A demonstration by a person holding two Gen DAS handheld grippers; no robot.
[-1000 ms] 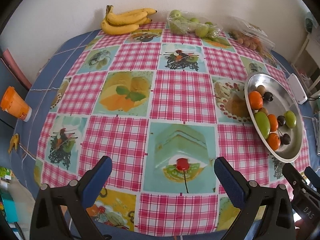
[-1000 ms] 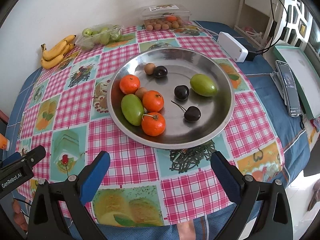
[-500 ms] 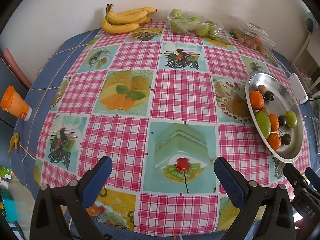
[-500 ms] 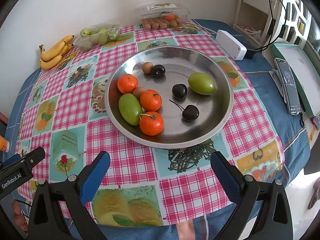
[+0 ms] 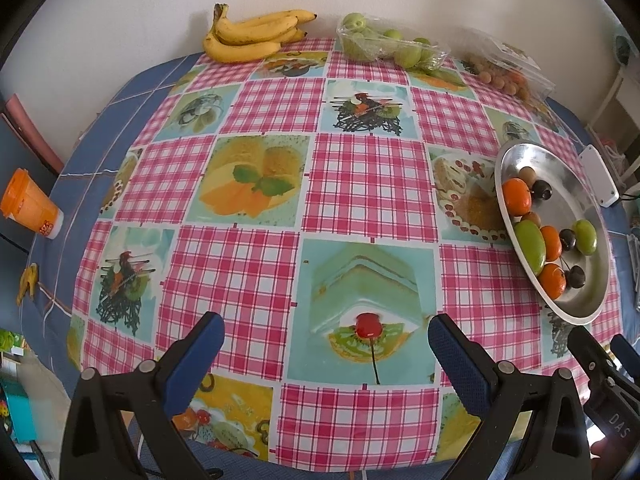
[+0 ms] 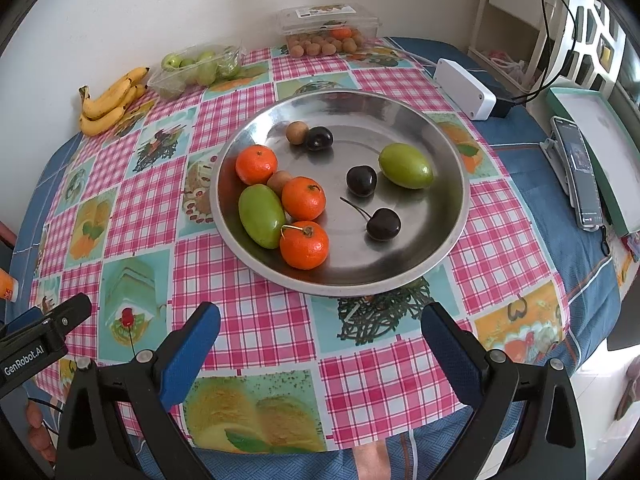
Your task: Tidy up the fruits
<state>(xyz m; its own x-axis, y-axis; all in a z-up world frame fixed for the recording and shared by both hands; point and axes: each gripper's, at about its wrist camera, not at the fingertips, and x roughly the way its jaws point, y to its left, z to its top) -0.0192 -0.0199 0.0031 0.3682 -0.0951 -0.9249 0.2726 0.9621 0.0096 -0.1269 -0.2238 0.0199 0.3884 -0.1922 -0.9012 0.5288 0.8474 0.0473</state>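
Note:
A steel plate (image 6: 420, 128) holds three tangerines (image 6: 304, 245), two green fruits (image 6: 405, 165), dark cherries (image 6: 383, 224) and two small brown fruits (image 6: 297, 132). It also shows at the right in the left wrist view (image 5: 576, 204). My right gripper (image 6: 320, 334) is open and empty, just short of the plate's near rim. My left gripper (image 5: 326, 344) is open and empty over the tablecloth, left of the plate. Bananas (image 5: 252, 36), a bag of green fruit (image 5: 390, 46) and a clear box of brown fruit (image 6: 328, 32) sit at the far edge.
A white power adapter (image 6: 464, 88) with cable lies right of the plate. A phone (image 6: 578, 172) and a green-rimmed box (image 6: 596, 140) sit at the right edge. An orange cup (image 5: 30, 210) stands off the table's left side.
Both grippers have drifted slightly; the plate has shifted a little left and lower in the right wrist view. Jaws stay open. No fruit has moved.

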